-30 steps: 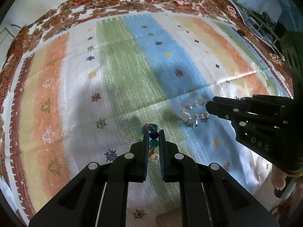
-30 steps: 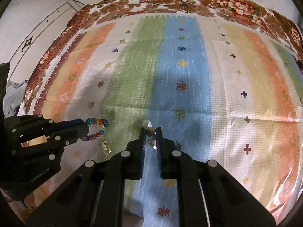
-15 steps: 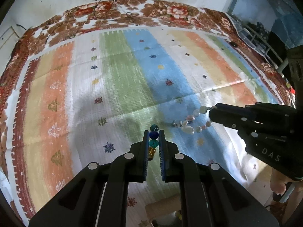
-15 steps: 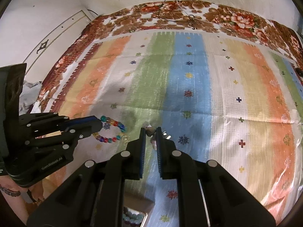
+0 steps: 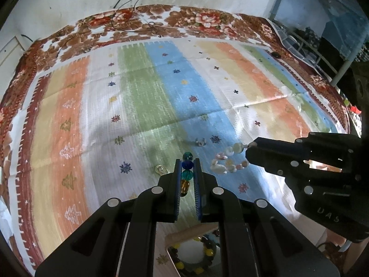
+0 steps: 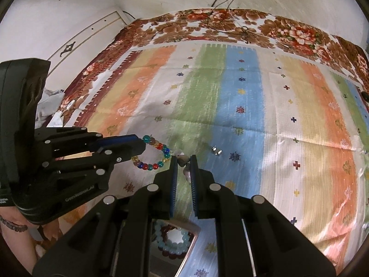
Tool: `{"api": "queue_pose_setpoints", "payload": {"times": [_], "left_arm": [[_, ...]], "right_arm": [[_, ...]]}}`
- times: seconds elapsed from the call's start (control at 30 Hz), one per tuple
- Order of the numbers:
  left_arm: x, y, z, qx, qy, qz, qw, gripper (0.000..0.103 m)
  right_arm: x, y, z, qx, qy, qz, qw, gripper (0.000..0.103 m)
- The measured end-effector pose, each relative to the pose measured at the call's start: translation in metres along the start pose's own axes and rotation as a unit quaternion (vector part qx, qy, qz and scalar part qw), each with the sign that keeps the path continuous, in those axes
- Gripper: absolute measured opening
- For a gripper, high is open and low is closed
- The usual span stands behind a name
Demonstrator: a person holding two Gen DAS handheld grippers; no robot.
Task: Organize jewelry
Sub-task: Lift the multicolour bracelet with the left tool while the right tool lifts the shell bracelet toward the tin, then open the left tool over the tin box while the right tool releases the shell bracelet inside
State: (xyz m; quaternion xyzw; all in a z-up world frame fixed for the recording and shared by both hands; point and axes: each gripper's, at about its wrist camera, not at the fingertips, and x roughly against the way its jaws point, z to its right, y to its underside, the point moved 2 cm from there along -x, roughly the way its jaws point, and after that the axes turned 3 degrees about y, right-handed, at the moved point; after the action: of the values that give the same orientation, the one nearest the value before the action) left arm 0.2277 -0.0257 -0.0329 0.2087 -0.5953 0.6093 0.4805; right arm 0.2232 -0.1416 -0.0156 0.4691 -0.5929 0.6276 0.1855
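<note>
Left wrist view: the left gripper (image 5: 187,165) was seen clamped narrowly on a bracelet of glassy coloured beads (image 5: 187,164), held clear of the striped cloth (image 5: 138,106). Just right of that bracelet, the right gripper (image 5: 250,150) was pinched shut on a bracelet of pale pink and white beads (image 5: 224,161), which hung as a loop from its tips. Below both, at the near edge, a wooden box (image 5: 184,234) with beaded pieces already inside was partly visible behind the fingers.

Judged from this, both bracelets were being carried toward the box. Each should be brought over the box opening and lowered before the fingers are parted, one at a time, so the loops are not tangled. Beyond the coloured bracelet, a small silver ring (image 5: 200,142) and, to its left, a gold ring (image 5: 161,169) lay on the cloth, not yet collected.
</note>
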Motion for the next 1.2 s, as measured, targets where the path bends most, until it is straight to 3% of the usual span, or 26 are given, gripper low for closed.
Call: {"api": "queue_pose_setpoints", "payload": {"times": [0.6,0.93,1.2], "left_arm": [[0.061,0.052,0.028,-0.016,0.023,0.062,0.9977,0.009],[0.068,0.092,0.038,-0.025,0.031,0.056,0.9976,0.009],[0.058,0.094,0.036,-0.029,0.024,0.04,0.9985,0.011]], "right_arm": [[0.053,0.053,-0.028,0.029,-0.042,0.029,0.998,0.012],[0.066,0.088,-0.032,0.033,-0.053,0.026,0.998,0.012],[0.06,0.091,-0.03,0.029,-0.047,0.017,0.998,0.013]]}}
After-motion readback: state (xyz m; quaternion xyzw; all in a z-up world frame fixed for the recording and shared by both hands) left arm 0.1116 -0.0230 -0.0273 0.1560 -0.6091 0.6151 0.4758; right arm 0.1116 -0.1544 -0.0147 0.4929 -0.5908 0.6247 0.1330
